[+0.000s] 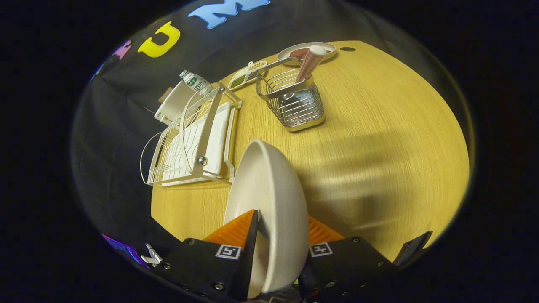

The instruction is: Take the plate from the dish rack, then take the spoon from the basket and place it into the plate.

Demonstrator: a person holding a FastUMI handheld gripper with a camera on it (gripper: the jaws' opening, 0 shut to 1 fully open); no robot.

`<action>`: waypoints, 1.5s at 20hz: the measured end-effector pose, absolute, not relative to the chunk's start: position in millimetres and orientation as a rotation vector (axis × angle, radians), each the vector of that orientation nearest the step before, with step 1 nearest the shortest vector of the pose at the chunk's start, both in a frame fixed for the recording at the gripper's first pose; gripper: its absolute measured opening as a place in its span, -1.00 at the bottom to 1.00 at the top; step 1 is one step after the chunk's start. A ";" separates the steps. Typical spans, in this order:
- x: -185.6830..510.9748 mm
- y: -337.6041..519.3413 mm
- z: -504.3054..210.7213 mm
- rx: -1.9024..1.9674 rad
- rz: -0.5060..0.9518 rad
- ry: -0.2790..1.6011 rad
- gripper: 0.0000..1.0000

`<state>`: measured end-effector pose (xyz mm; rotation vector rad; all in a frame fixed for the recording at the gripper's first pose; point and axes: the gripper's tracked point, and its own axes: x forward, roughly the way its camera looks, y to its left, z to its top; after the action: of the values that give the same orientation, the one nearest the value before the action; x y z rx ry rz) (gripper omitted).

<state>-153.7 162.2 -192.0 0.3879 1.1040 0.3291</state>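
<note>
You've got the round white ceramic plate (269, 202) clamped on edge between the fingers of your gripper (280, 229), one finger on its hollow face and one on its domed underside, so it stands upright and clear of the pale wooden tabletop (379, 139). That edge-on hold looks like how it would come out of the slots of the white wire dish rack (191, 139), which sits just beyond your fingers. The plate is out, I'd say; setting it down flat comes next, and you'll need to tip it over for that. Further ahead stands the silver wire basket (294, 101), with a checked-handled utensil (310, 63) leaning upright in it, handle up for an easy pinch; whether that's the spoon, you can't tell from here.
</note>
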 end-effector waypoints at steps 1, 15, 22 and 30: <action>-155.1 157.2 -197.1 0.384 0.306 1.119 -0.11; -160.6 49.8 -208.7 0.281 0.139 1.004 0.28; -124.1 37.7 -140.0 0.179 0.150 0.741 0.28; -74.7 59.6 -81.4 0.090 0.261 0.322 0.28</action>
<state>-74.7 59.6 -81.4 0.0901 0.3224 0.2609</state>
